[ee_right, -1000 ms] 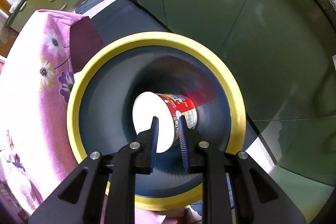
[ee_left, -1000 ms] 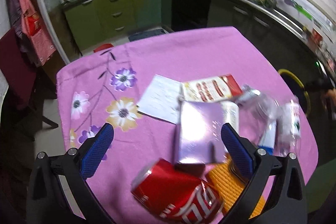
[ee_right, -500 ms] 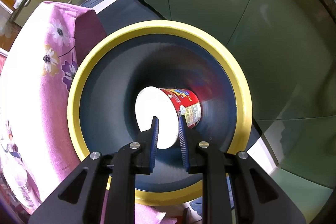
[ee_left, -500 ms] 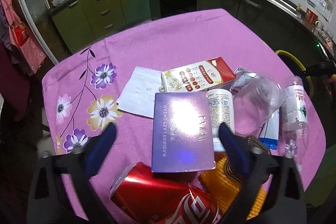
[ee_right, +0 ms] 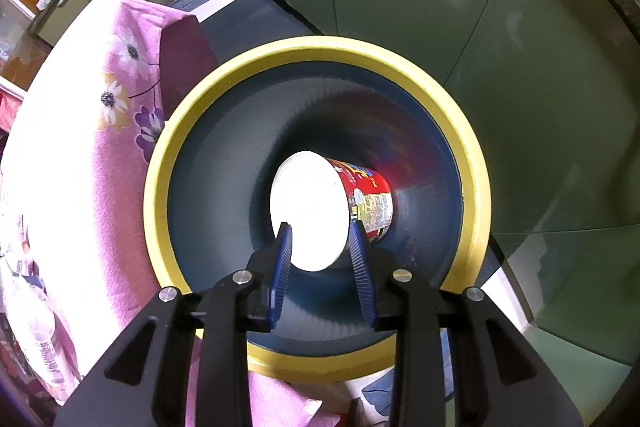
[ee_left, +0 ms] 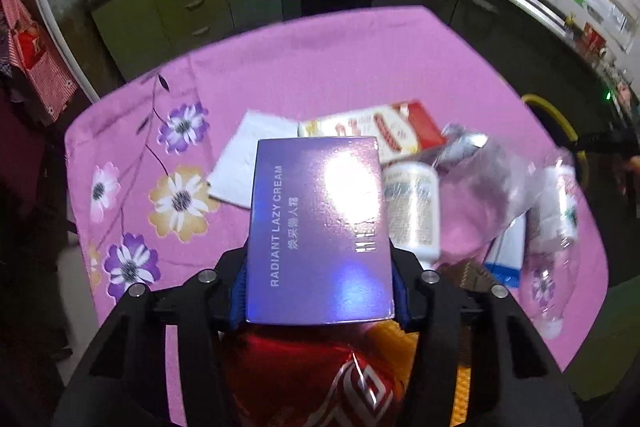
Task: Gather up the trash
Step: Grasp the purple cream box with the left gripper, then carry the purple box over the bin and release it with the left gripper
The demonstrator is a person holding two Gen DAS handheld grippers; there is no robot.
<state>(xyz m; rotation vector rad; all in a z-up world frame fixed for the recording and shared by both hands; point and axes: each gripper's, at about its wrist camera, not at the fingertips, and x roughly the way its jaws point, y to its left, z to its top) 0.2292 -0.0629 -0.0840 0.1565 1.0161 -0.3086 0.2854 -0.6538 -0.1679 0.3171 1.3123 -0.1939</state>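
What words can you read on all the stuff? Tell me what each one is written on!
"RADIANT LAZY CREAM", with small Chinese characters beside it too fine to make out: on the purple box between the left tongs, which are closing.
Red can: white logo shapes only, no readable word.
Red and white packet: blurred.
White bottle: print too small.
Cup in the bin: label too small.

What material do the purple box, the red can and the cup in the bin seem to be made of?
Purple box: likely glossy coated cardboard; flat printed faces, strong glare.
Red can: probably thin painted metal; shiny, dented.
Cup: looks like paper or foam with a printed wrap; matte white base. It lies in the bin.
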